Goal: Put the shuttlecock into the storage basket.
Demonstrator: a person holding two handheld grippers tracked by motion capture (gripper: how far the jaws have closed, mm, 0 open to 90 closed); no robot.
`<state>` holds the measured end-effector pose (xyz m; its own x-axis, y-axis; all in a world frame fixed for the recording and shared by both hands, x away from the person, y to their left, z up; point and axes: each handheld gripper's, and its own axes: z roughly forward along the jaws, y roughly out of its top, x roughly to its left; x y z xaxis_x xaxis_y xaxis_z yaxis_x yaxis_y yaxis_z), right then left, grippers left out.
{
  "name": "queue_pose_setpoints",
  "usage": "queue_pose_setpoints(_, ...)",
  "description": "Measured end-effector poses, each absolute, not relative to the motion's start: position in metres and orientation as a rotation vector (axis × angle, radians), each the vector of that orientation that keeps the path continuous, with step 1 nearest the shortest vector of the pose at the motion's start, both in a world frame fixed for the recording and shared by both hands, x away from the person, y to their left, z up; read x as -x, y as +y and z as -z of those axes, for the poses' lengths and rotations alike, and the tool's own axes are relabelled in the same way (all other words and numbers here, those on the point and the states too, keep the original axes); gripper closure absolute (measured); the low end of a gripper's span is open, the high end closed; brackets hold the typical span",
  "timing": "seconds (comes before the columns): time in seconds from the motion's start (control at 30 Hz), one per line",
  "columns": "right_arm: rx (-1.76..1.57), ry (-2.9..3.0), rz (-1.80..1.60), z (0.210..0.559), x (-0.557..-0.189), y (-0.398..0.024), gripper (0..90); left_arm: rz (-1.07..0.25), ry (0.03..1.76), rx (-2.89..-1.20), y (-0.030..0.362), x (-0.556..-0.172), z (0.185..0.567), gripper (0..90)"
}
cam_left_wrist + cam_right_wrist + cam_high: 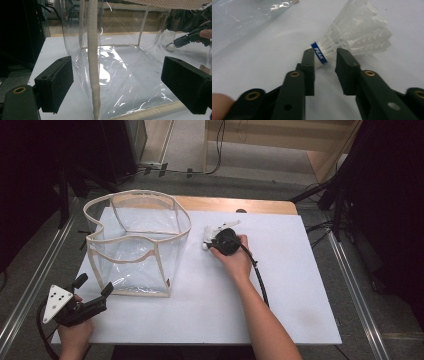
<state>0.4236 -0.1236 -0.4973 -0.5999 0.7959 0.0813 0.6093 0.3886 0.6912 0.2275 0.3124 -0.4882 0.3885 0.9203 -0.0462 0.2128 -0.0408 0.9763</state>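
Note:
A white feather shuttlecock with a blue band lies on its side on the white tabletop; from above the shuttlecock is just right of the bag. My right gripper is open, its jaws either side of the cork tip, the left jaw at the cork and the right one apart from it. In the high view the right gripper is low over the table. A clear plastic bag with beige trim stands open at the left. My left gripper is open at its near left corner, the bag's beige seam rising between the jaws.
The white board lies on a wooden table whose far edge is visible. The right gripper's cable trails back along the forearm. Black stands and dark curtains flank the table, with cables on the floor at the right.

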Motion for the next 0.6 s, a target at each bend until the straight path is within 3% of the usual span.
queue_pose_setpoints(0.27,-1.356,2.34,-1.054,0.498,-0.428,-0.112,40.4,-0.791,1.055,-1.528,0.312,-0.228,0.488,11.5)
queue_pose_setpoints(0.6,-1.39,2.306,-0.97,0.505,-0.431,-0.086,41.4,-0.789,1.056,-1.528,0.313,-0.228,0.488,11.5)
